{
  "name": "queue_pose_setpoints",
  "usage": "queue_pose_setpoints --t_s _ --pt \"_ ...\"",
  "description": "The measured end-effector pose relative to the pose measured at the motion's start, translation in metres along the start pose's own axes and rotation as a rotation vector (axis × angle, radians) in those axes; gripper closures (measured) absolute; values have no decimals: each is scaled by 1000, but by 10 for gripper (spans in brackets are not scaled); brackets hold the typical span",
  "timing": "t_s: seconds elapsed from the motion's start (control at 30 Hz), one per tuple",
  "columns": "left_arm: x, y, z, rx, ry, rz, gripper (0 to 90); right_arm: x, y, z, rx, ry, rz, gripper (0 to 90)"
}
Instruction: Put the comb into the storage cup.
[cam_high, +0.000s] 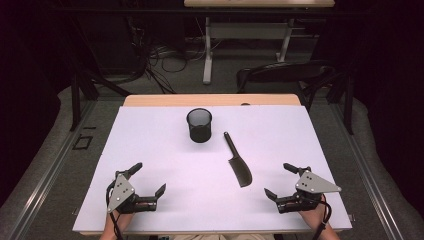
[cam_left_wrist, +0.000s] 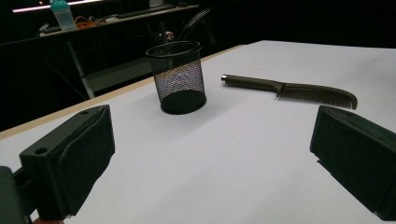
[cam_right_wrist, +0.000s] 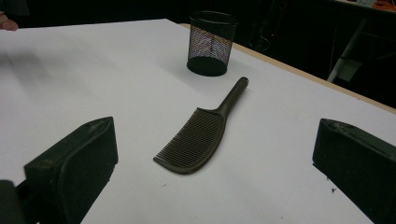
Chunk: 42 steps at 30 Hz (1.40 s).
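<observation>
A dark comb with a long handle lies flat on the white table, right of centre; it also appears as the comb and the comb. Behind it stands a black mesh cup, upright and empty, seen too as the cup and the cup. My left gripper rests near the front left edge, open, nothing between its jaws. My right gripper rests near the front right edge, open and empty, with the comb a short way ahead of it.
A strip of wood edges the table's far side. Beyond it stand a black chair and a white desk frame over a tangle of cables on the floor. A bottle sits on a far desk.
</observation>
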<state>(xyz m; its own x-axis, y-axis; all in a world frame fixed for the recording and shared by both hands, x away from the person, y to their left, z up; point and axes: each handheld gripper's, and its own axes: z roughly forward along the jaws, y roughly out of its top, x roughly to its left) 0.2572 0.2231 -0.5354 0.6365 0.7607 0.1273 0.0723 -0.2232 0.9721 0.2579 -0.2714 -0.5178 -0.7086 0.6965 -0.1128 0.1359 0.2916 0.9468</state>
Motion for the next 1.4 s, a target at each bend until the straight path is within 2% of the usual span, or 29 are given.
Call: queue_pose_setpoints --t_s 0.3,0.8,1.1,1.23,1.4 --pt "1 0 2 4 1 2 2 -1 0 3 8 5 -4 0" --pt "0 1 4 9 5 11 2 -5 7 19 47 35 -22 0" --pt "1 0 7 19 -1 13 1 -6 14 35 95 58 -12 0" --pt "1 0 7 19 3 16 1 -4 17 44 119 70 -35 0" --pt "2 0 6 19 4 18 1 -5 23 54 129 81 -40 0"
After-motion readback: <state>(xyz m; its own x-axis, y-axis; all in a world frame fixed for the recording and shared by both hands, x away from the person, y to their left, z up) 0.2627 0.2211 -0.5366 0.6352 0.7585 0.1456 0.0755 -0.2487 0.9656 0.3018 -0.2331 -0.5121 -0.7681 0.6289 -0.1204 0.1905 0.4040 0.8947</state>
